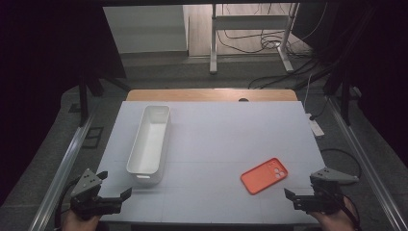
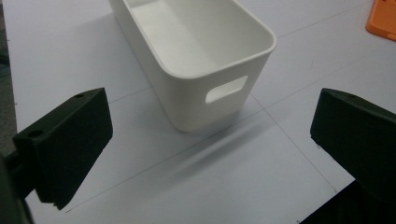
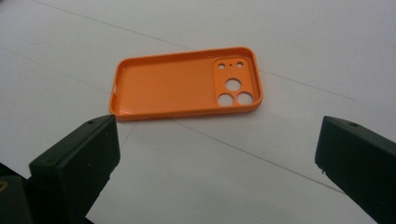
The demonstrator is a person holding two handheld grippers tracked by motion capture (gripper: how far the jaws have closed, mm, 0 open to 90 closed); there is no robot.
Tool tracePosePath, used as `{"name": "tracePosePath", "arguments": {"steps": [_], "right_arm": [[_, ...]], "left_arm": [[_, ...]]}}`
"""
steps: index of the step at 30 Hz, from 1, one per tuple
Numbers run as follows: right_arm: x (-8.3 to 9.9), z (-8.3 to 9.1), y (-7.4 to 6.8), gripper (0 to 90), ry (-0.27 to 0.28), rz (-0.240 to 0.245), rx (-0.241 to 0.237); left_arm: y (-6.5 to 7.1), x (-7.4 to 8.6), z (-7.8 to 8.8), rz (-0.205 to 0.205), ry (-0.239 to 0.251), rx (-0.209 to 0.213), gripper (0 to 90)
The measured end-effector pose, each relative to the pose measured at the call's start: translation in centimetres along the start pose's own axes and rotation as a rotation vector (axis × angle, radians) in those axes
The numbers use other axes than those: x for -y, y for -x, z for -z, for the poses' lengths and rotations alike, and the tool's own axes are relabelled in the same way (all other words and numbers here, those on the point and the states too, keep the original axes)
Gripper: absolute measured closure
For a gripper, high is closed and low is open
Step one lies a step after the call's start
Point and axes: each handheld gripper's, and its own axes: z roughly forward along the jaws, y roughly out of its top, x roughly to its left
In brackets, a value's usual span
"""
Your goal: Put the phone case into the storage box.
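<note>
Orange phone case (image 3: 187, 86) lies hollow side up, camera holes showing, near the table's (image 1: 216, 144) front right corner, left gripper (image 1: 115, 185) and right gripper (image 1: 300, 192) both gaping wide, empty

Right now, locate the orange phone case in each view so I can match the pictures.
High view: the case lies right of centre near the front edge, ahead of the right gripper.
Left gripper view: its corner is cut off at the top right edge.
Right gripper view: centre, beyond the open jaws.
Shared landmark: the white bin in the high and left gripper views.
</note>
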Motion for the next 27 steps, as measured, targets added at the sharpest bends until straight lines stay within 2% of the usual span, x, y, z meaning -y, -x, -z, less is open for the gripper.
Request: {"name": "tracePosePath", "arguments": {"steps": [9, 27], "right_arm": [[-0.05, -0.06, -0.11, 0.1, -0.009, 0.007, 0.002], [-0.06, -0.07, 0.13, 0.0, -0.010, -0.015, -0.004]], "left_arm": [[-0.14, 0.07, 0.11, 0.005, 0.007, 0.014, 0.0], [-0.16, 0.07, 0.12, 0.001, 0.012, 0.025, 0.0]]}}
